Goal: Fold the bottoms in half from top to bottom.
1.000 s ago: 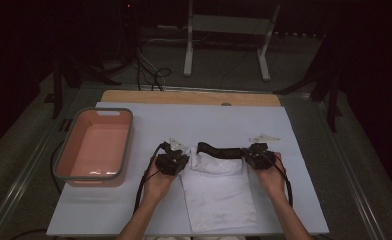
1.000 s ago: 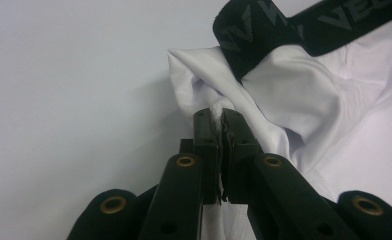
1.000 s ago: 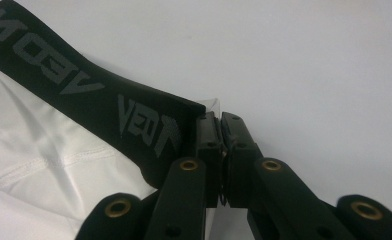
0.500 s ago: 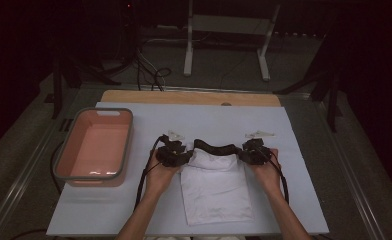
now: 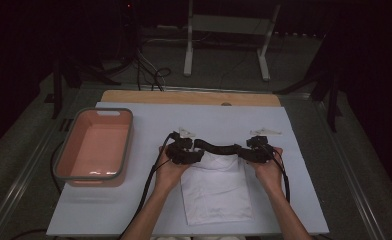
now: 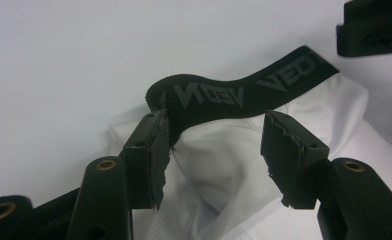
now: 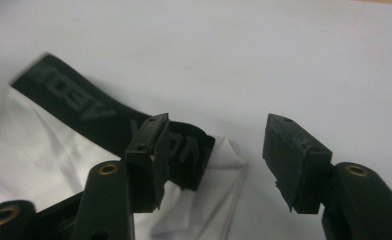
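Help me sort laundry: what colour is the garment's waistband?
Black waistband with grey lettering, clearest in left gripper view.

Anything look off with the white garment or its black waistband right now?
The black waistband isn't flat: its left end curls up off the white garment, which is bunched beneath it. Both claws have just been opening; the left claw and right claw stand open, gripping nothing. The pink bin looks fine.

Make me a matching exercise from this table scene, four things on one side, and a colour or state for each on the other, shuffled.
Things:
1. bin
2. waistband
3. garment
4. left gripper

Descriptions:
A. white, folded flat on the table
B. jaws apart, just been opening
C. pink inside, grey rim
D. black with grey lettering

Pairs: 1-C, 2-D, 3-A, 4-B
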Tool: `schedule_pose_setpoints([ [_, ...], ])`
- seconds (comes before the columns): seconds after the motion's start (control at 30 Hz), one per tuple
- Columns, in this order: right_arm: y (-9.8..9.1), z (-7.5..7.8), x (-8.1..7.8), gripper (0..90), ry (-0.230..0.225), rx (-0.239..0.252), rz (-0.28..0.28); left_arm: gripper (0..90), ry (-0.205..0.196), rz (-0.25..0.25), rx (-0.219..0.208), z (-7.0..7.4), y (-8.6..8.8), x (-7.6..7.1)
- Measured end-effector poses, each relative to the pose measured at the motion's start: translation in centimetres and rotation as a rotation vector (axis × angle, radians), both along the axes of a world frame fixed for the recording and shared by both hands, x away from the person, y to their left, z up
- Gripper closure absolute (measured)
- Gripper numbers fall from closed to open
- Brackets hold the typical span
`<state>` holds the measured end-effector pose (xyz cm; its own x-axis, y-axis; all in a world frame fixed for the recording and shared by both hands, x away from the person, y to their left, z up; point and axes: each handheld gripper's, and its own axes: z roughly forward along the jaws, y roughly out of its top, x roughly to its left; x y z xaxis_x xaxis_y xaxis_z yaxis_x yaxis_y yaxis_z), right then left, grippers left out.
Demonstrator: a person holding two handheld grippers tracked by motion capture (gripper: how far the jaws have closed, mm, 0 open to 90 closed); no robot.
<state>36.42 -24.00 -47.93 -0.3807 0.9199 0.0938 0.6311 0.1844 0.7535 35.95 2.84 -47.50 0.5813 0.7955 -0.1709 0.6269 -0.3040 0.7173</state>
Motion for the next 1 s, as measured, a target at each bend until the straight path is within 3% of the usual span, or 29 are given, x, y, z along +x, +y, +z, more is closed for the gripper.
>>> schedule_pose_setpoints([
  [0.1, 0.0, 0.1, 0.1, 42.3, 0.006, 0.041, 0.012, 46.7, 0.008, -0.006, 0.006, -0.2, -0.1, 0.0],
  [0.17, 0.3, 0.0, 0.3, 40.8, 0.023, 0.028, 0.03, 47.6, 0.012, -0.01, 0.012, -0.3, -0.3, 0.0],
  [0.27, 0.9, -0.7, 1.1, 36.4, 0.097, 0.019, 0.067, 52.4, 0.026, -0.026, 0.016, -0.5, -0.5, 0.0],
  [0.43, 1.2, -1.7, 2.1, 36.3, 0.156, 0.015, 0.069, 62.1, 0.049, -0.033, 0.029, -0.9, -0.9, 0.0],
  [0.5, 1.2, -1.9, 2.4, 37.4, 0.18, 0.029, 0.062, 69.7, 0.058, -0.024, 0.04, -1.0, -0.9, 0.0],
  [0.63, 1.4, -2.3, 2.6, 52.6, 0.231, 0.058, 0.095, 88.4, 0.07, -0.046, 0.043, -1.0, -1.0, -0.2],
  [0.77, 1.2, -1.7, 2.2, 69.5, 0.212, 0.08, 0.101, 89.9, 0.067, -0.06, 0.036, -1.0, -0.8, -0.6],
  [1.0, 1.2, -0.5, 0.4, 78.3, 0.159, 0.069, 0.166, 90.0, 0.055, -0.074, 0.015, -0.9, -0.4, -2.1],
])
